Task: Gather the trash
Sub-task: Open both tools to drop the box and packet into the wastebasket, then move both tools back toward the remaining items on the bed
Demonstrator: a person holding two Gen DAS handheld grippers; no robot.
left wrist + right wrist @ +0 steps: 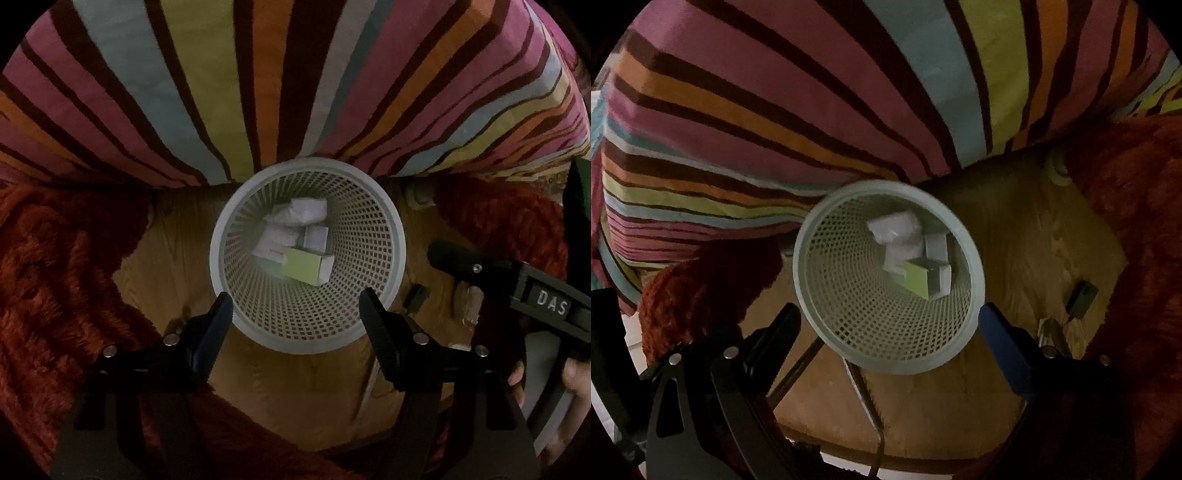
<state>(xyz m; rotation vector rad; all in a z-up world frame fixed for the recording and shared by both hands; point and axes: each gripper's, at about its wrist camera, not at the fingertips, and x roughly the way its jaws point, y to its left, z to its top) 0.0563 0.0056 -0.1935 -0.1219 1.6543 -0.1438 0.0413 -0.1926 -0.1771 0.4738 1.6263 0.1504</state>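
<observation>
A white mesh wastebasket stands on a wooden surface; it also shows in the right wrist view. Inside lie a yellow-green box, also in the right wrist view, and several white boxes and papers. My left gripper is open and empty, hovering above the basket's near rim. My right gripper is open and empty above the basket too. The right gripper's body shows at the right of the left wrist view.
A striped bedcover hangs behind the basket. A red furry rug lies on both sides. A small dark object and pale scraps lie on the wood right of the basket.
</observation>
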